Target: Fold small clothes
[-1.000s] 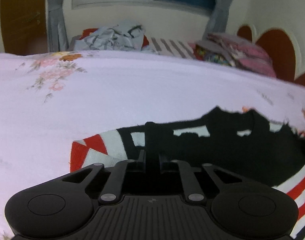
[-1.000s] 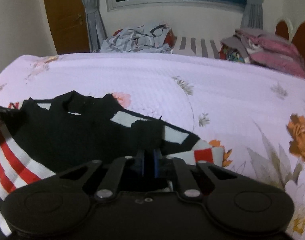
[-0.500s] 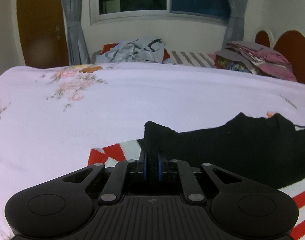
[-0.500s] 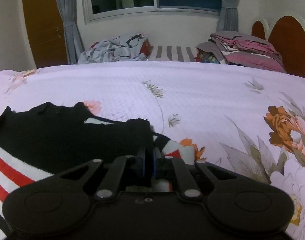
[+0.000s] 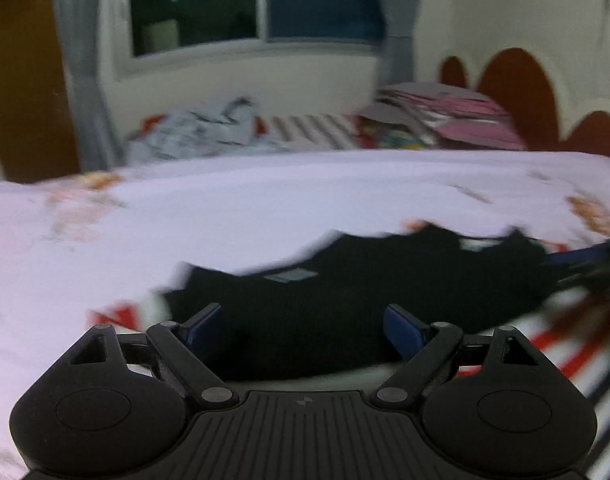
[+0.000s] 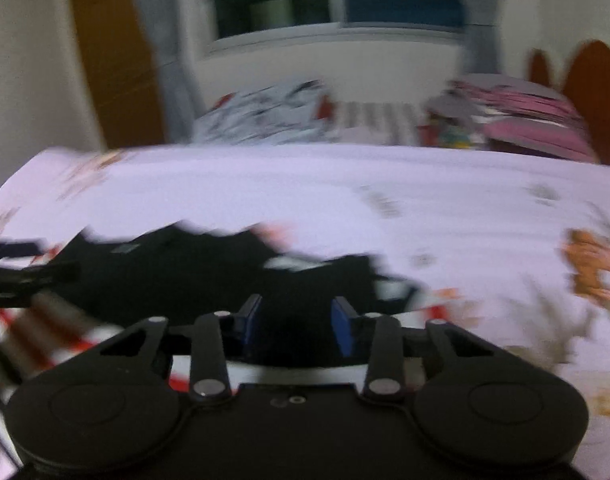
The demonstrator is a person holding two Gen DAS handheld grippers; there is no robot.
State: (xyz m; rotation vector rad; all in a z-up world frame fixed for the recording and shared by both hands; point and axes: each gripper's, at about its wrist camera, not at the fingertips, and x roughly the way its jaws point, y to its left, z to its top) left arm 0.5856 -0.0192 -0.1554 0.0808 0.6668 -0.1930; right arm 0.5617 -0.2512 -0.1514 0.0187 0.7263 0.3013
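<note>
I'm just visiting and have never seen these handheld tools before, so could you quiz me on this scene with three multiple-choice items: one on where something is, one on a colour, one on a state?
1. Where does the black garment lie?
A. on the flowered bedspread
B. on the window sill
C. on the floor

2. What colour are the stripes at the garment's edge?
A. green and yellow
B. red and white
C. all blue

3. How does the left tool stand?
A. shut on the garment
B. open, holding nothing
C. out of view

Answers:
1. A, the garment spreads flat over the bedspread.
2. B, red and white bands show beside the black cloth.
3. B, its blue pads stand wide apart; the right tool is likewise open.
</note>
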